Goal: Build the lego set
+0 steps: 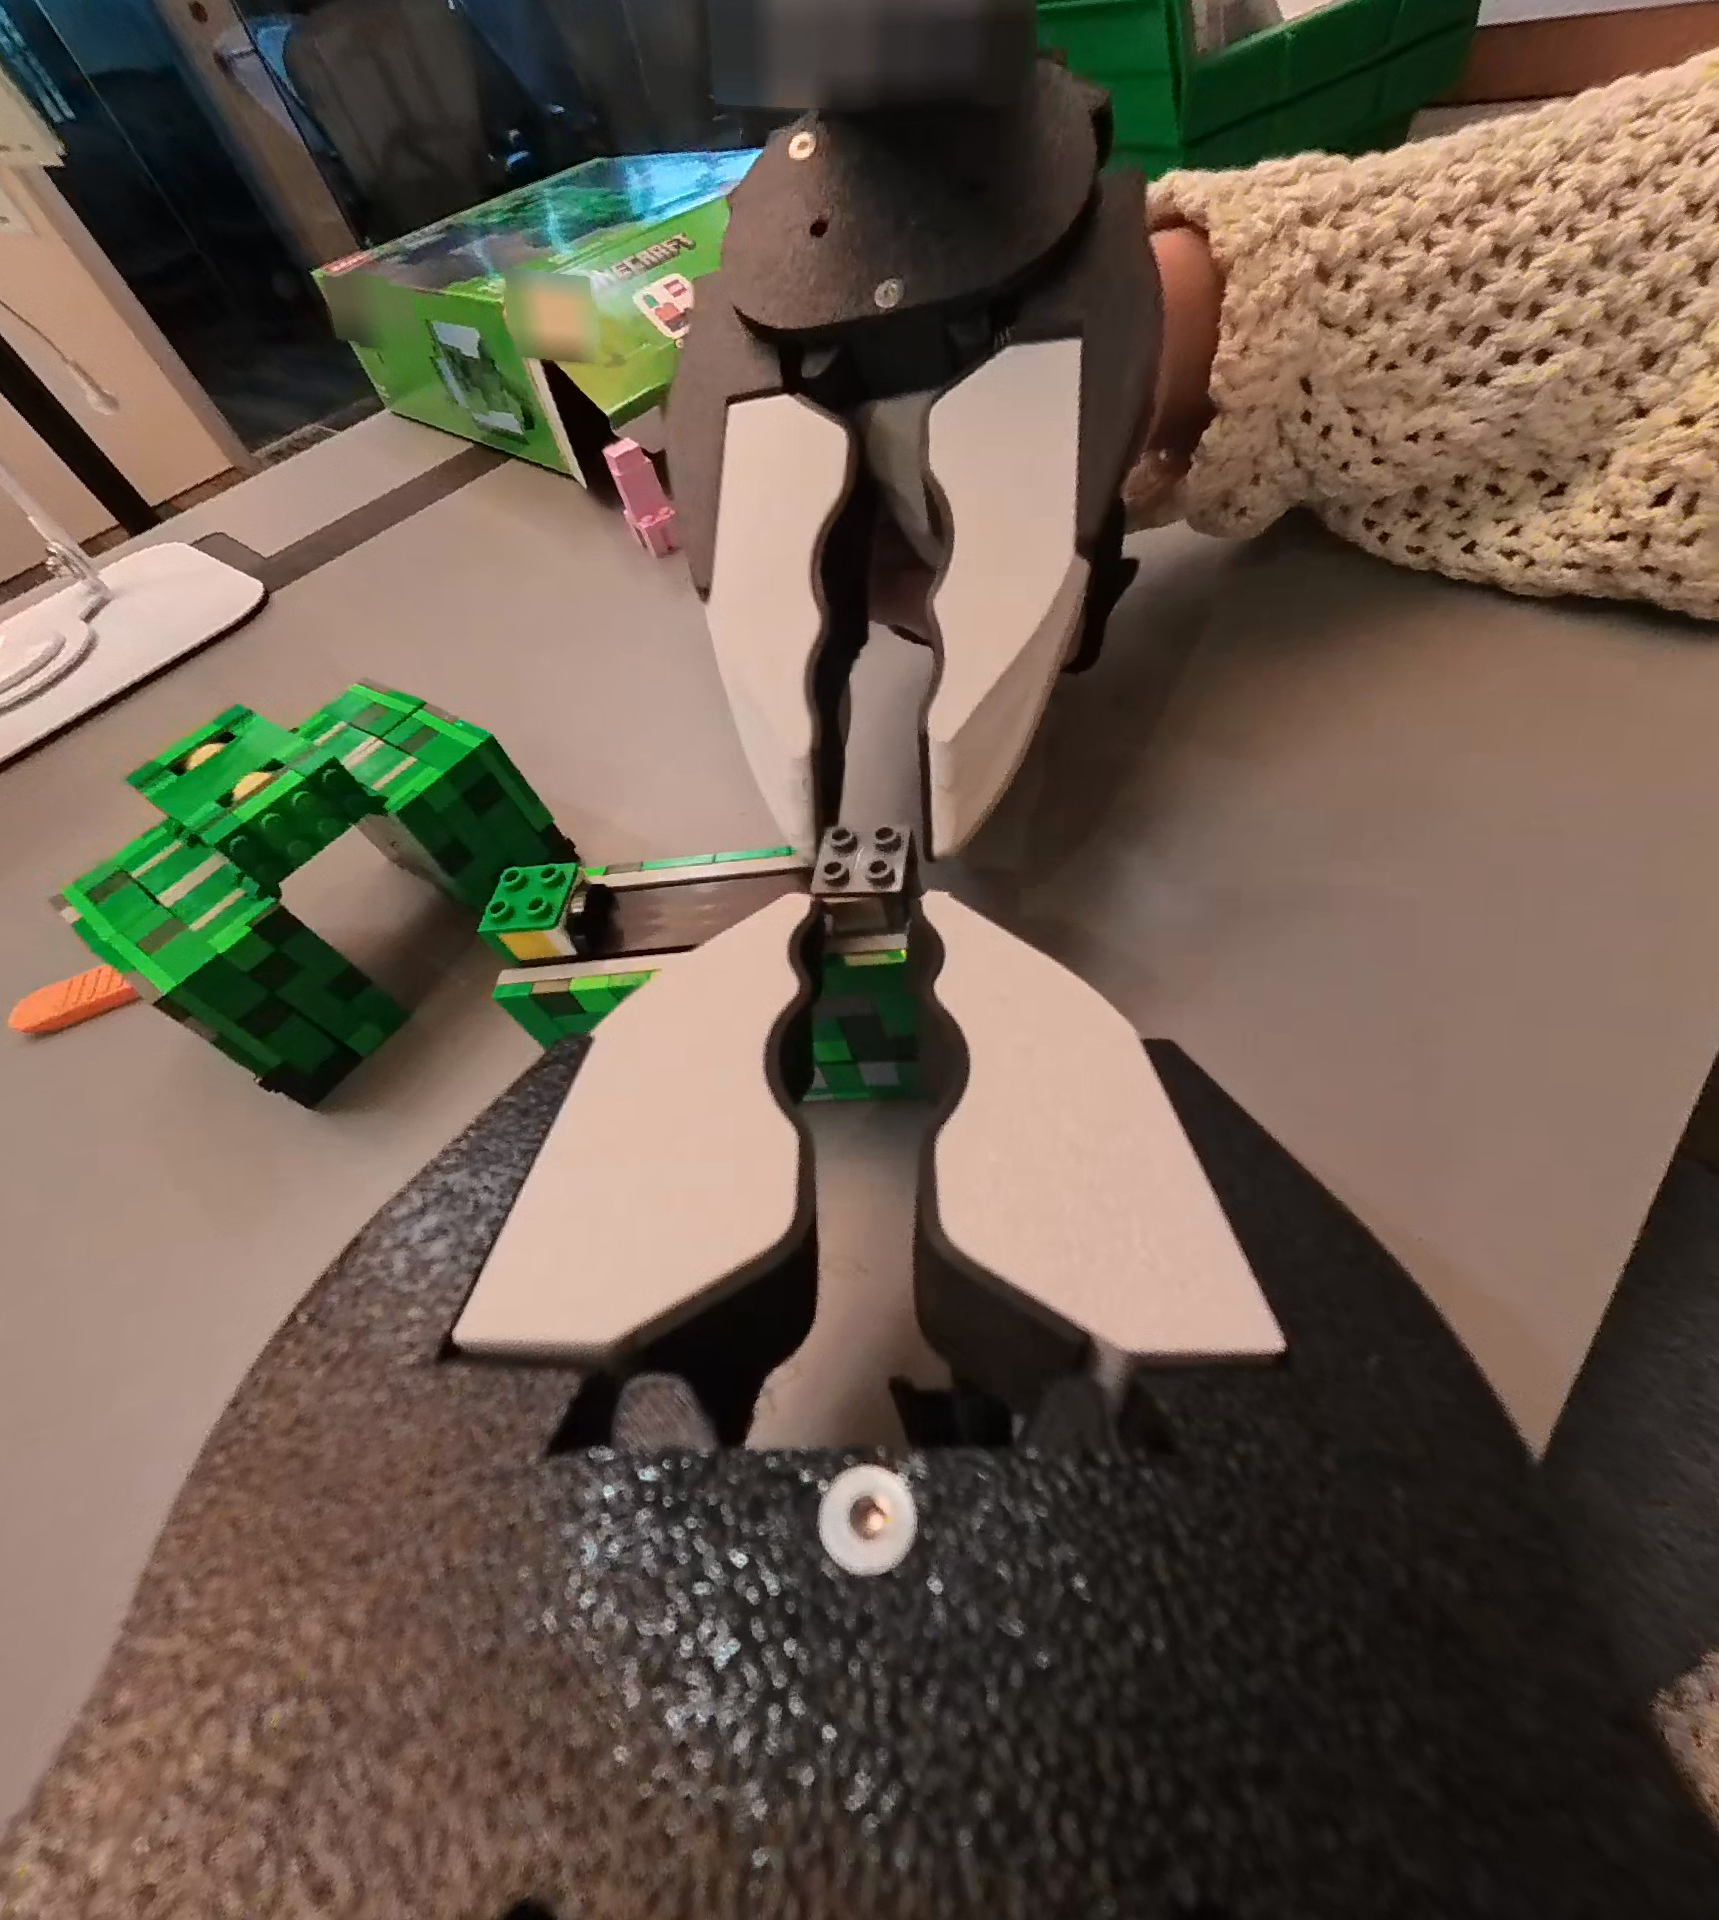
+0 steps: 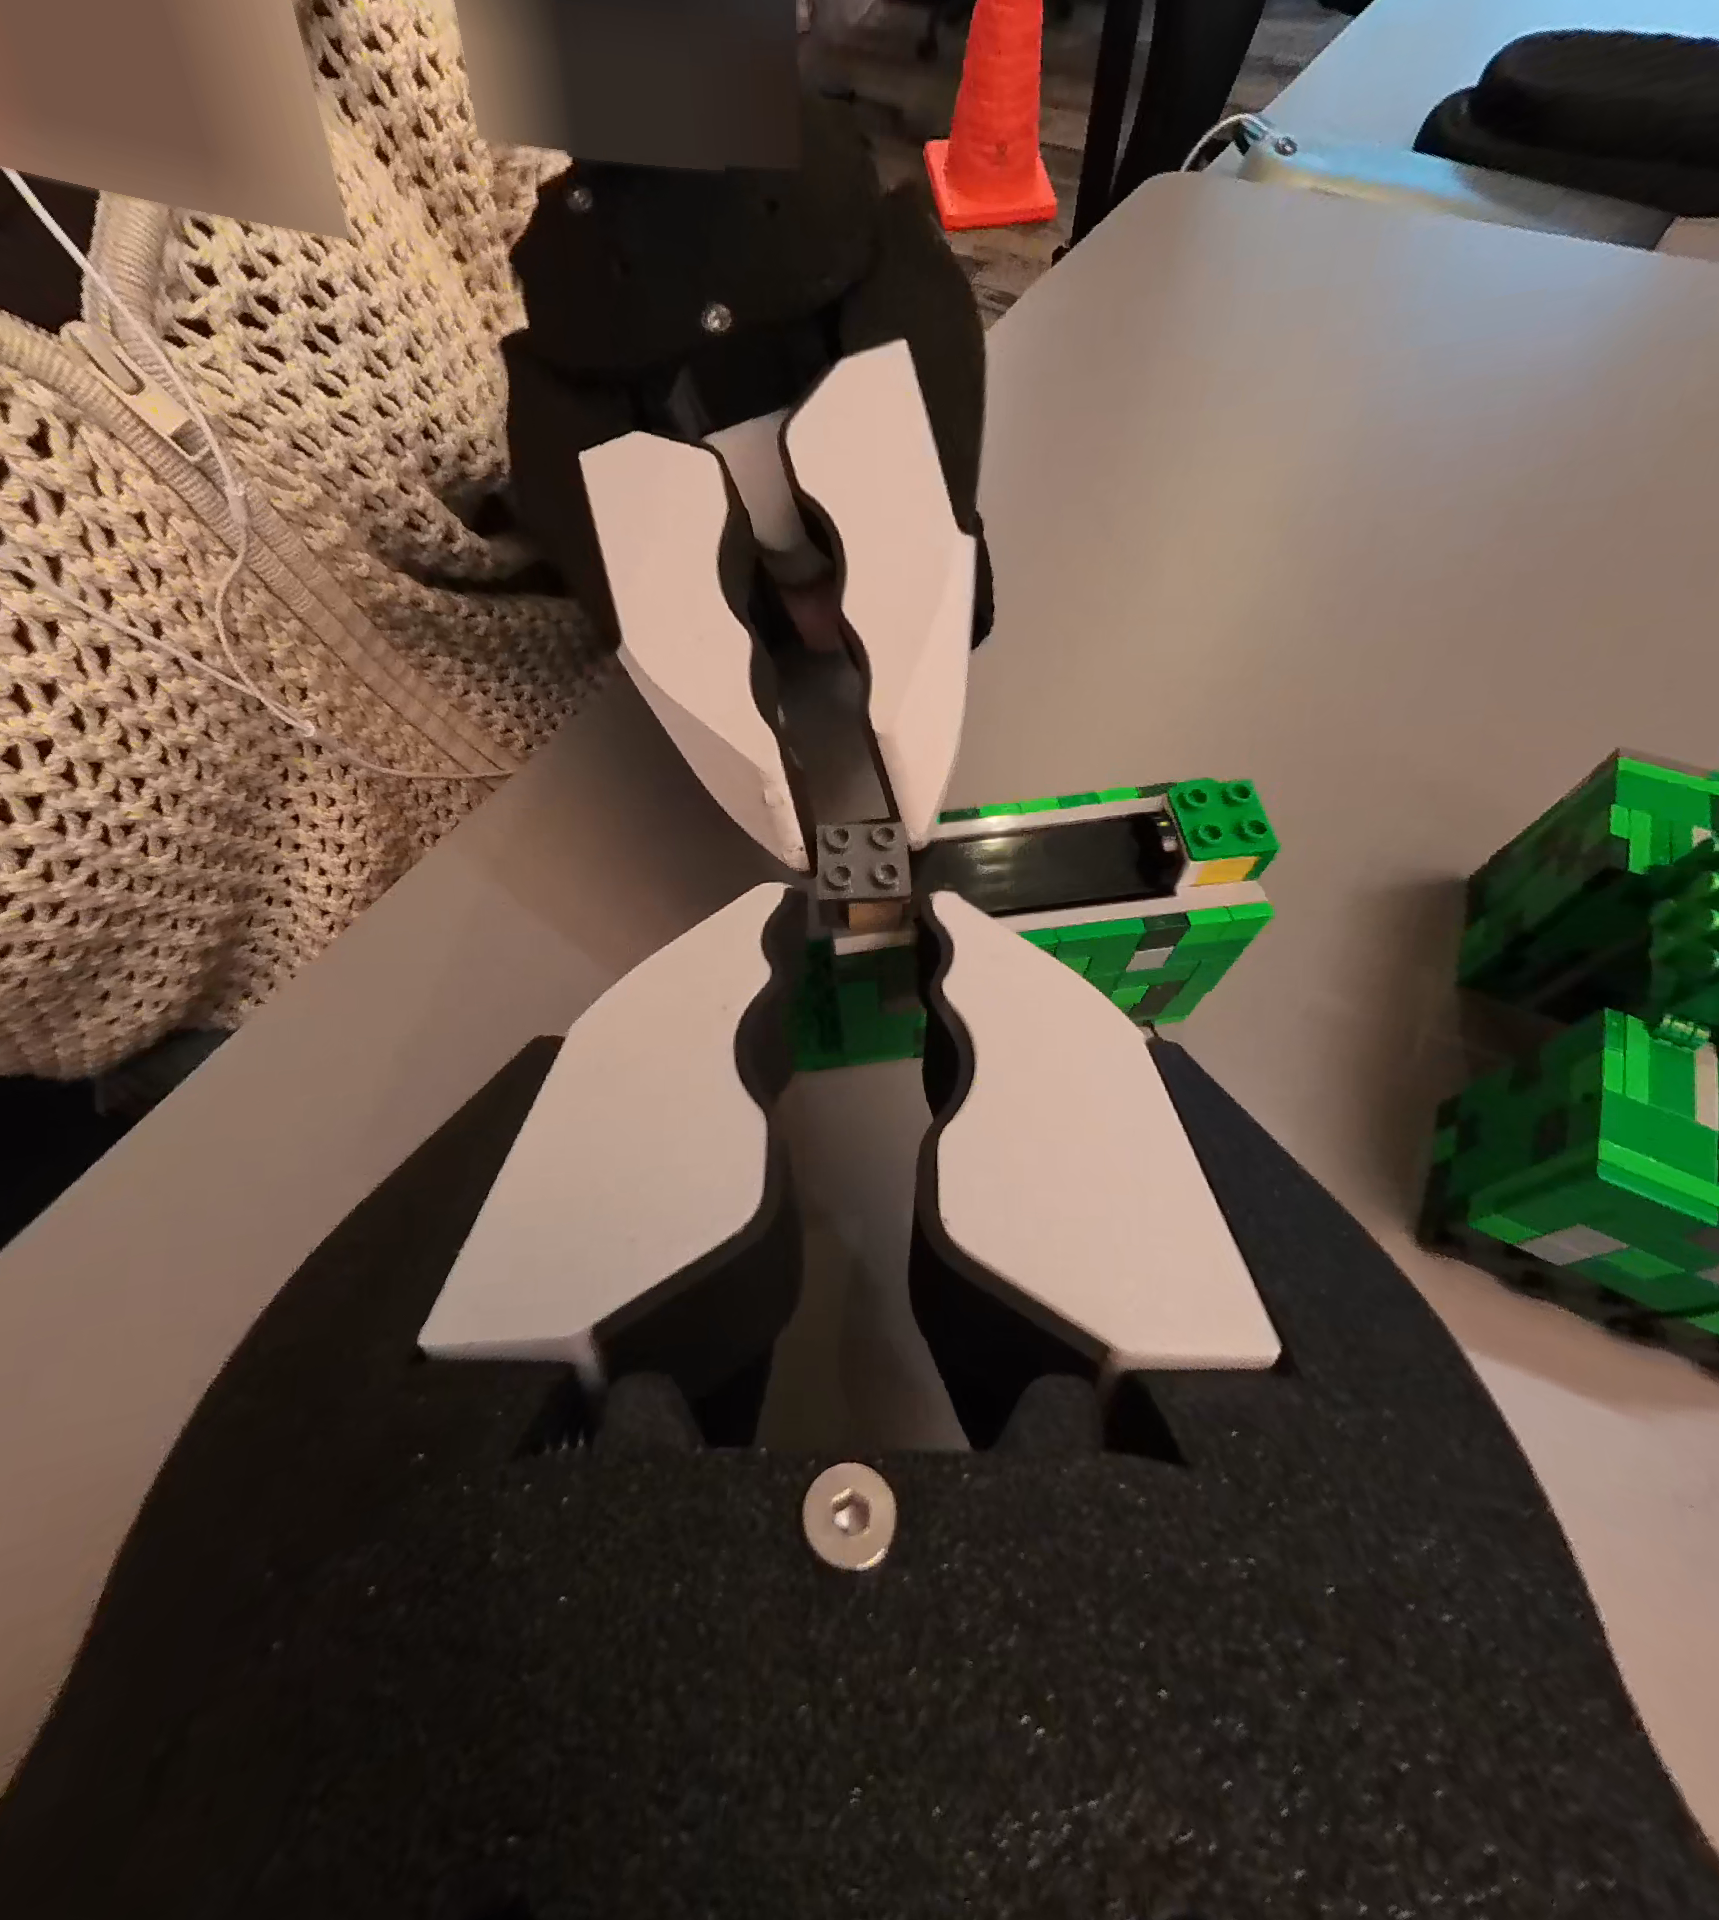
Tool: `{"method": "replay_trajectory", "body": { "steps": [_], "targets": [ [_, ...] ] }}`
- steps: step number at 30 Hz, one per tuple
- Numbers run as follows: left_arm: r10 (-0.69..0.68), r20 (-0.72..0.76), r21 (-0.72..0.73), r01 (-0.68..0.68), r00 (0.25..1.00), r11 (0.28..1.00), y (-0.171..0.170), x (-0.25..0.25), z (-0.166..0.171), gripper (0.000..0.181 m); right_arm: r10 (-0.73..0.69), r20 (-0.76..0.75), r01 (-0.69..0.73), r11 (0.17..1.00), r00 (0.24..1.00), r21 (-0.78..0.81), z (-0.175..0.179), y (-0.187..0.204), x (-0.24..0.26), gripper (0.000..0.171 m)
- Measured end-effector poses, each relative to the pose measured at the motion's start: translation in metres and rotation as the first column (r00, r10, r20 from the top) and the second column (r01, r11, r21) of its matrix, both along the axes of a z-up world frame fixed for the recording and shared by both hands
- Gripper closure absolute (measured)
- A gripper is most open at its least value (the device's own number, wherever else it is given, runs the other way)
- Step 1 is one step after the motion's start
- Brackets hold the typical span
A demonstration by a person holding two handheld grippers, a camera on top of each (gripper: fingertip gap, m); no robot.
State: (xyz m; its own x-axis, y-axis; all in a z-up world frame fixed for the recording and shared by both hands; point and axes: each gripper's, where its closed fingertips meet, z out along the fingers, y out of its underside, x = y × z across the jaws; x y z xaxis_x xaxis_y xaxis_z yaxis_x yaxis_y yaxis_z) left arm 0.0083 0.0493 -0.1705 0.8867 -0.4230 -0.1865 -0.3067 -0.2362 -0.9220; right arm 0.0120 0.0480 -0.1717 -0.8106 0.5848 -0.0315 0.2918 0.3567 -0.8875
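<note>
Left wrist view: a dark grey 2x2 plate [image 1: 860, 857] is seen at the near end of a long green-and-black beam [image 1: 689, 888], and it serves as the landmark. The left gripper [image 1: 860, 914] is closed in on the block just beneath the plate, its fingertips touching either side; a firm clamp is judged likely. From beyond the plate, the right gripper [image 1: 870, 831] is pointed down at it, fingertips drawn close around its far edge; whether the plate is pinched or merely pressed cannot be told. In the right wrist view the same pairing is mirrored, with the right gripper [image 2: 860, 904] below the plate [image 2: 863, 860] and the left gripper [image 2: 855, 831] above it. To the plate's left in the left view, a green stud block [image 1: 528, 899] caps the beam's other end, and farther left a larger green assembly [image 1: 283, 894] rests on the grey table [image 1: 1354, 831], an orange separator [image 1: 70, 1003] beside it. The step in hand is judged to be seating the plate onto the beam's end. Next, steady downward pressure with the beam braced is called for, so the studs lock without tilting.
</note>
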Motion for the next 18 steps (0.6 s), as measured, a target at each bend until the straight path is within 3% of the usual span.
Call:
{"method": "replay_trajectory", "body": {
  "steps": [18],
  "targets": [
    [-0.017, 0.025, -0.047, 0.018, 1.000, 0.999, -0.0004, -0.0011, -0.0010, 0.169, -0.012, 0.035, 0.011, 1.000, 0.999, 0.023, -0.0015, 0.0011, -0.0013, 0.159]
  ]
}}
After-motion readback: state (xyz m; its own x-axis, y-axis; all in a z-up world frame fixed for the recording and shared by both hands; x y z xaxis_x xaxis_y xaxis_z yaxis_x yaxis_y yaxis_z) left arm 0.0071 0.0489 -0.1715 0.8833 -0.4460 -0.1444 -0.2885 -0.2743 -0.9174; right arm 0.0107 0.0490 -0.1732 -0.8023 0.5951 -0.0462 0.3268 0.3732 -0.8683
